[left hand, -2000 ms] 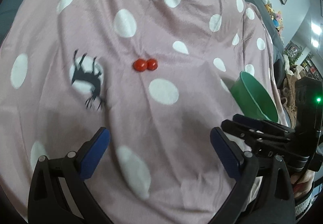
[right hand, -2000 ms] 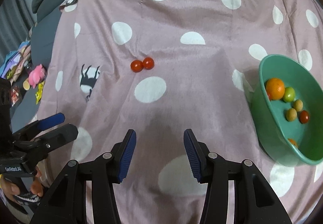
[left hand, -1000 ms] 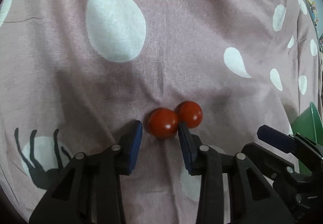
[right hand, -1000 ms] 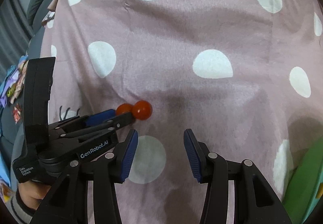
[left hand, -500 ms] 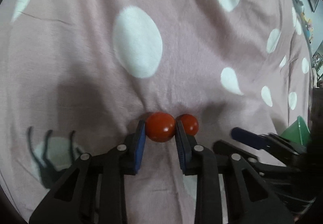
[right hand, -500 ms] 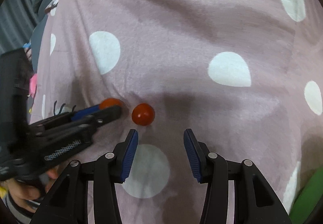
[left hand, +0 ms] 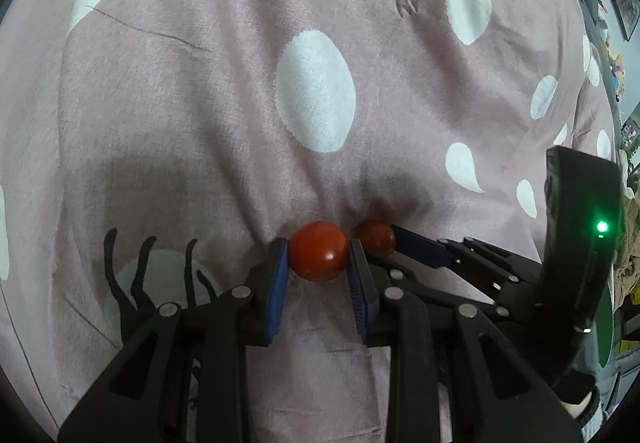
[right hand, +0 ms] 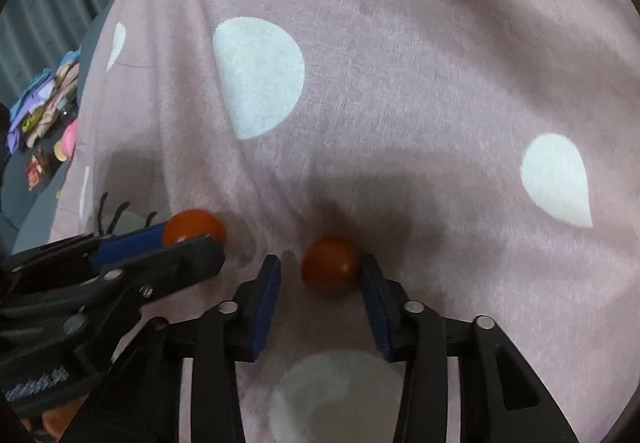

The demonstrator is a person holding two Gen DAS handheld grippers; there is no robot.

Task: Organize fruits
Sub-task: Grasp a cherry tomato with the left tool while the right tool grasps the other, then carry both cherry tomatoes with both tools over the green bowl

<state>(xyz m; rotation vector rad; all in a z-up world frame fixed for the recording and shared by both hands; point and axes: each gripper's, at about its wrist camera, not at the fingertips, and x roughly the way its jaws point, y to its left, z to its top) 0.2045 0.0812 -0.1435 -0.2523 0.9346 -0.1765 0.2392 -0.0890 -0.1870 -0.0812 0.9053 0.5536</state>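
Note:
Two red cherry tomatoes lie close together on a pink blanket with white dots (left hand: 200, 103). In the left wrist view my left gripper (left hand: 318, 263) is shut on the left tomato (left hand: 318, 255), both blue pads pressing its sides. The right tomato (right hand: 330, 271) sits between the jaws of my right gripper (right hand: 320, 275), which are closing. The right pad touches the tomato, while a gap shows at the left pad. From the right wrist view my left gripper (right hand: 188, 239) comes in from the left with its tomato (right hand: 194, 225). A blue finger (left hand: 416, 245) of the right gripper lies beside the right tomato (left hand: 374, 237).
A sliver of the green bowl (left hand: 605, 323) shows at the right edge behind the right gripper's body. Clothes and small items (right hand: 44, 103) lie off the blanket's left edge. Open blanket stretches beyond the tomatoes.
The left gripper closed onto the left tomato and drew it slightly away from the other. The right gripper came down over the right tomato and its jaws narrowed.

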